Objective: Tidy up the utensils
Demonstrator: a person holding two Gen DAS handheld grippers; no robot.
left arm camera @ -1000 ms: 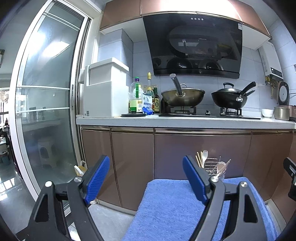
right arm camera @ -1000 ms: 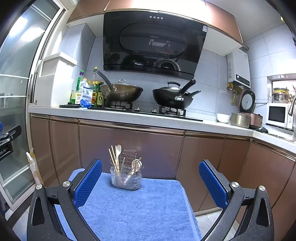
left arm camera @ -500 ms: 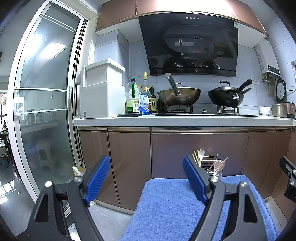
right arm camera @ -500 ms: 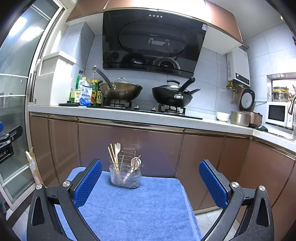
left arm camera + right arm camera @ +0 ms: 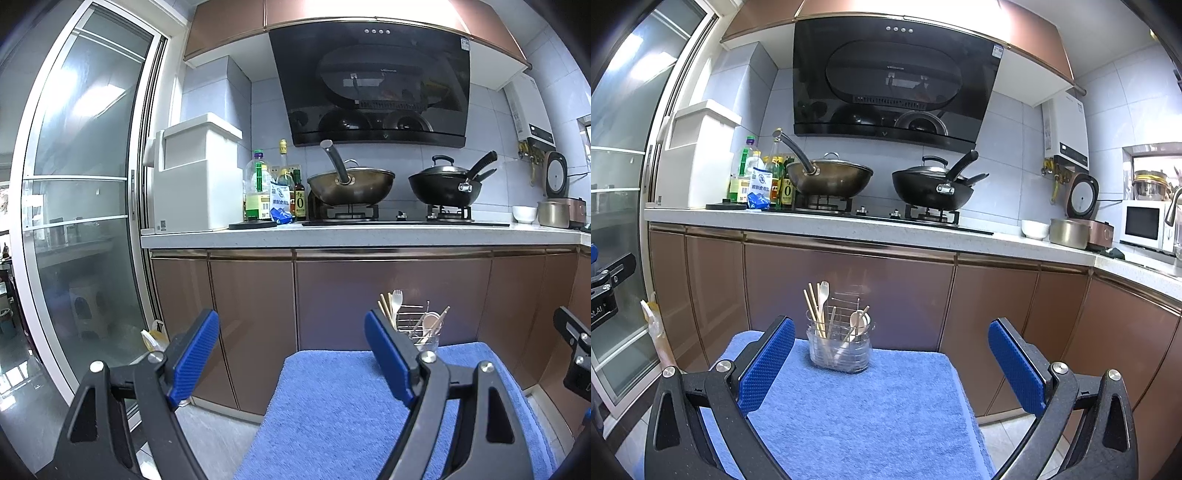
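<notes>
From the left wrist, the left gripper (image 5: 291,354) is spread wide with nothing between its blue pads (image 5: 194,352). Beyond it a blue towel (image 5: 332,417) covers a low surface in front of brown cabinets (image 5: 255,295). The caddy (image 5: 421,332) stands at the towel's far edge, and the right pad hides its lower left part (only the wire top and a strip of clear wall show). Chopsticks (image 5: 385,309) and a pale fork (image 5: 396,301) rise above the pad, near upright with a slight lean left; a spoon (image 5: 430,321) leans right. On the counter (image 5: 332,234) above sit two woks (image 5: 351,186), bottles (image 5: 260,188) and a white box (image 5: 199,177). A glass door (image 5: 81,206) fills the left side. The right gripper (image 5: 576,354) is cut off at the right edge, so its state cannot be told here.

From the right wrist, the right gripper (image 5: 892,363) is also spread wide and holds nothing. The caddy (image 5: 839,343) shows whole between its pads (image 5: 766,365), touching neither, at the far middle of the towel (image 5: 864,413). Chopsticks (image 5: 812,308) and fork (image 5: 823,295) stand in its left part, long axes near vertical, tips up; the spoon (image 5: 857,321) is in the right part, bowl up, handle slanting down left. What else lies in the clear base is hard to make out. Nothing stands between gripper and caddy. A rice cooker (image 5: 1084,218), bowl (image 5: 1034,229) and microwave (image 5: 1143,225) sit on the counter (image 5: 886,230) to the right; part of the left gripper (image 5: 605,291) pokes in at the left edge.
</notes>
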